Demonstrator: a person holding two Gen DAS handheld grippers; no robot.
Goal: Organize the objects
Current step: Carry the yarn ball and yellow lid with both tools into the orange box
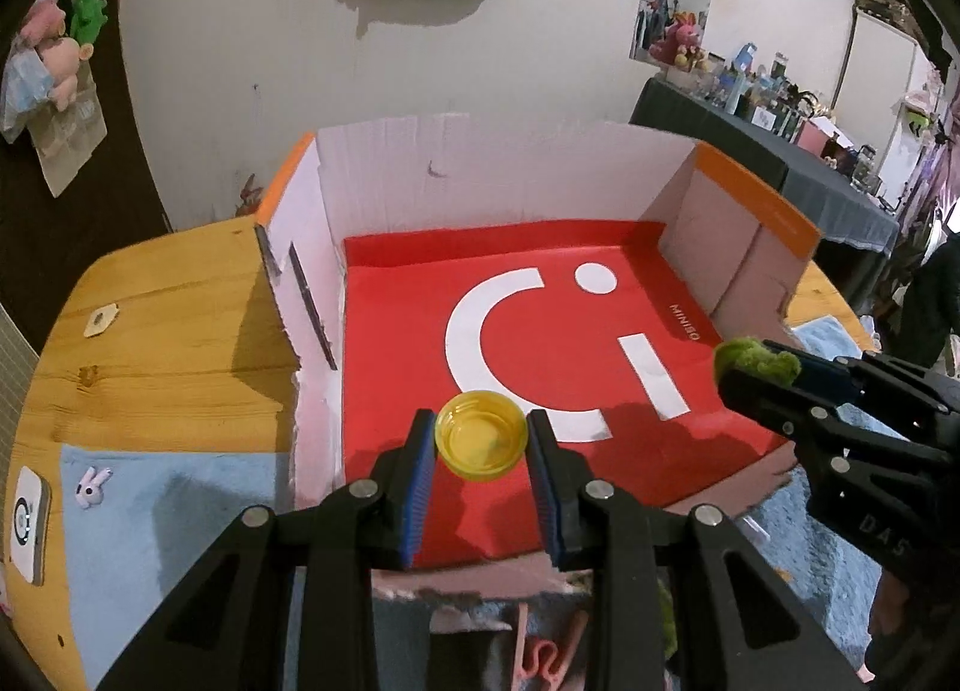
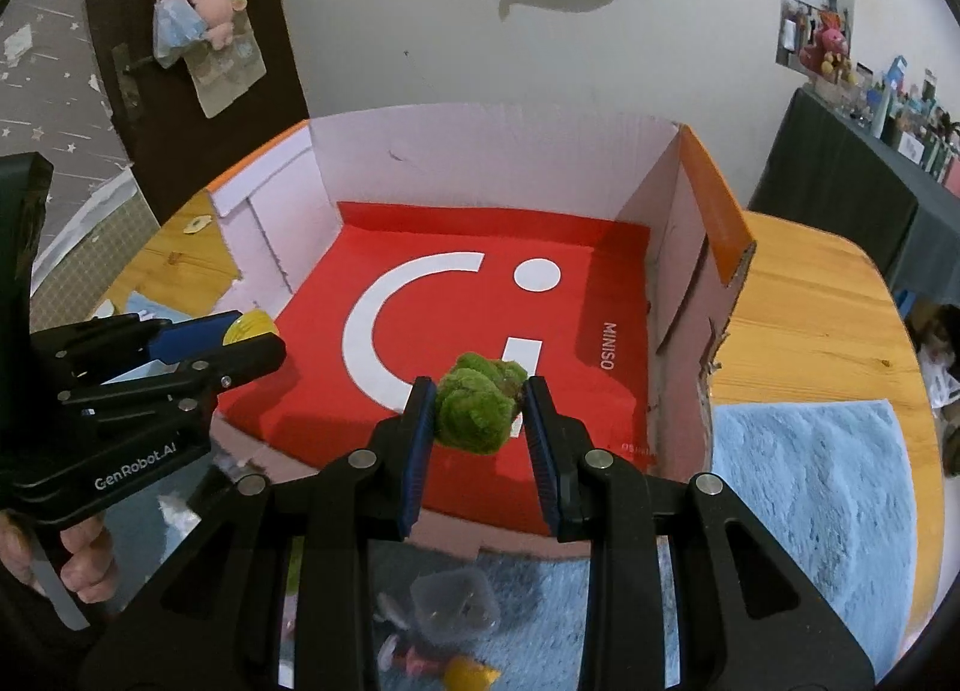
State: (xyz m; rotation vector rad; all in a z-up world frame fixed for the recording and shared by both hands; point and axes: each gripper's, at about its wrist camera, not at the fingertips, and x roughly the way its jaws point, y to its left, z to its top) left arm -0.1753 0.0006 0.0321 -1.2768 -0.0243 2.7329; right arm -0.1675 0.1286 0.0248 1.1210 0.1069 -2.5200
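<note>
Left wrist view: left gripper (image 1: 480,439) clamps a yellow cap (image 1: 481,441) at lower centre, over the red-floored cardboard box (image 1: 600,175). Right wrist view: right gripper (image 2: 478,412) pinches a green fuzzy ball (image 2: 478,412) centre frame, above the box's red floor.

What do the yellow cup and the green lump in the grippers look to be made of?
Yellow cup: likely translucent plastic, glossy, since light glows through its wall. Green lump: seemingly soft fuzzy fibre, chenille or plush, matte with ridged folds. Box under both: corrugated cardboard, torn edges showing.
</note>
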